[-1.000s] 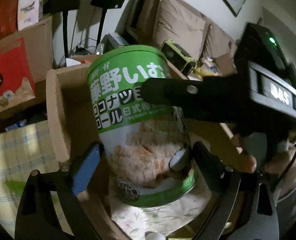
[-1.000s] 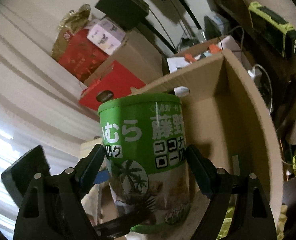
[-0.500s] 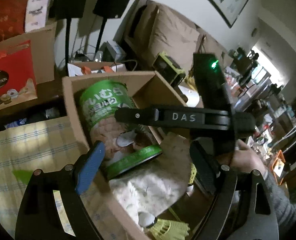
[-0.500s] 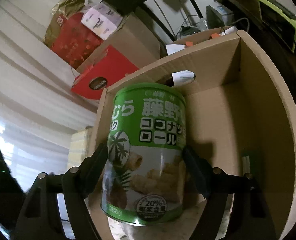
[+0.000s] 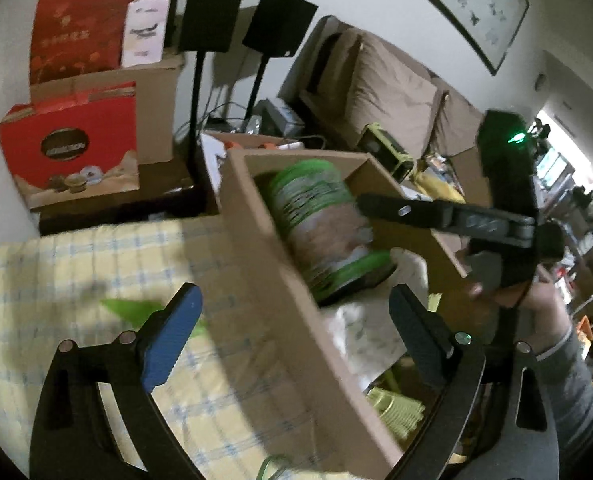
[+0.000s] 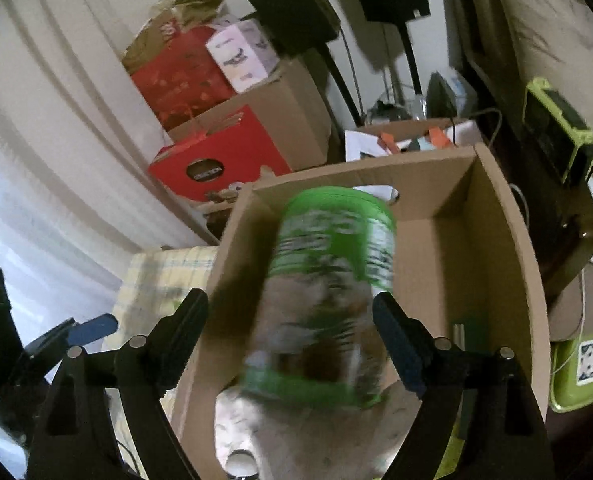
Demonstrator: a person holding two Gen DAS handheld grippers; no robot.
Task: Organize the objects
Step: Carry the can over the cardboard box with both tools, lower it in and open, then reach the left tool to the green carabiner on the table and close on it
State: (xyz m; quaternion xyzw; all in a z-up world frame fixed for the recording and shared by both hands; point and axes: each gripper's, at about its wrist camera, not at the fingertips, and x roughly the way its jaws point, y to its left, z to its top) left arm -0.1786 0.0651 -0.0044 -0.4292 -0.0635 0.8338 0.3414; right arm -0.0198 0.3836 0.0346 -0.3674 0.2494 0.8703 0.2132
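Note:
A green snack can lies tilted inside an open cardboard box; it is motion-blurred in both views. In the right wrist view the can sits between my right gripper's spread fingers, with a gap on each side. My left gripper is open and empty, drawn back above the box's near wall. The right gripper also shows in the left wrist view, reaching over the box.
A white patterned cloth lies in the box under the can. A yellow checked cloth covers the surface left of the box. Red gift boxes and brown cartons stand behind. A sofa is at the back right.
The right gripper has opened and let go of the can, which has tipped over in the box. The left gripper has pulled back and away from the can.

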